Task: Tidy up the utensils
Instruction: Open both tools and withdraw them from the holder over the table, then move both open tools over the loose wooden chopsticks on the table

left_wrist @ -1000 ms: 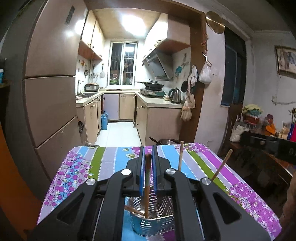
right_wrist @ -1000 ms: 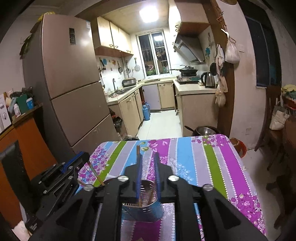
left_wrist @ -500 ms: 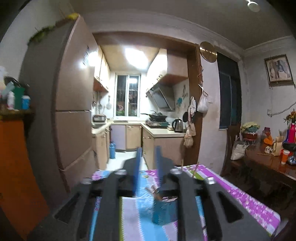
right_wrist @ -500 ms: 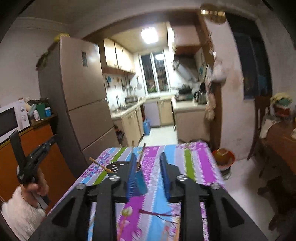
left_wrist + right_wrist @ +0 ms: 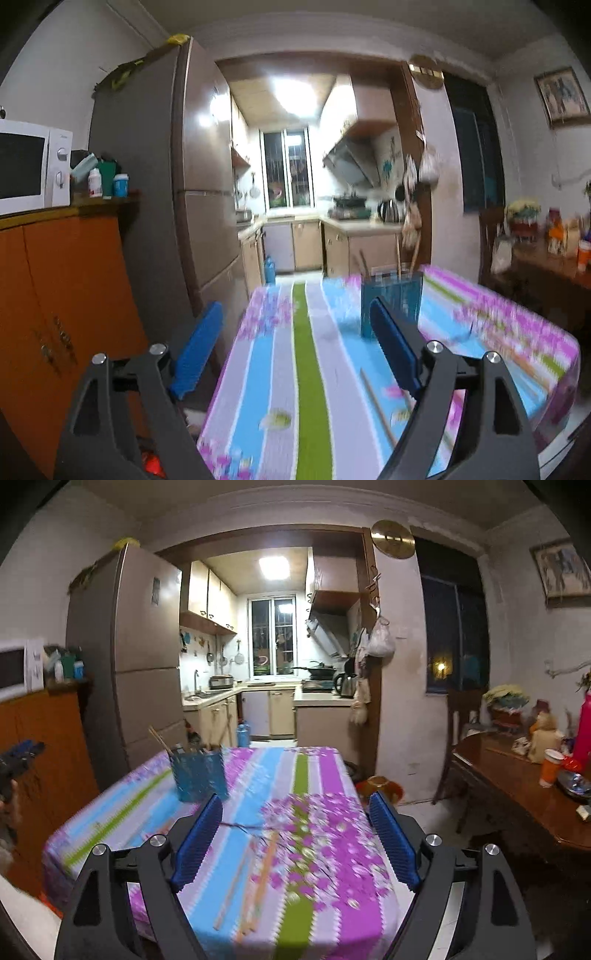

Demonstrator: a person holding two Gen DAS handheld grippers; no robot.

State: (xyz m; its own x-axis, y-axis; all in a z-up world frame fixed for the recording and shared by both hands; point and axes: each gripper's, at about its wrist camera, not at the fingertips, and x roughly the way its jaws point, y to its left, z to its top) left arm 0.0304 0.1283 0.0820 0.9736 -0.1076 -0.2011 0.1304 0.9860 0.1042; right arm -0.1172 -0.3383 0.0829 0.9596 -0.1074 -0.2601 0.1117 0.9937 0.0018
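Note:
A metal mesh utensil holder [image 5: 391, 306] [image 5: 199, 775] stands on the striped floral tablecloth [image 5: 310, 369] [image 5: 306, 775], with several chopsticks [image 5: 159, 740] sticking up out of it. More chopsticks lie loose on the cloth: one [image 5: 376, 402] in the left wrist view, a pair [image 5: 236, 882] in the right wrist view. My left gripper [image 5: 297, 350] is held back from the holder, its jaws opening with nothing between them. My right gripper [image 5: 295, 834] is also well short of the holder, its jaws opening and empty. The picture is blurred by motion.
A tall fridge [image 5: 207, 206] and an orange cabinet [image 5: 66, 295] with a microwave [image 5: 29, 166] stand left of the table. A dark wooden table [image 5: 524, 794] with cups and bottles is on the right. The kitchen lies beyond the doorway.
Both grippers were shut on chopsticks over the holder. They have let go, opened wide and drawn far back from it; the chopsticks now stand in the holder.

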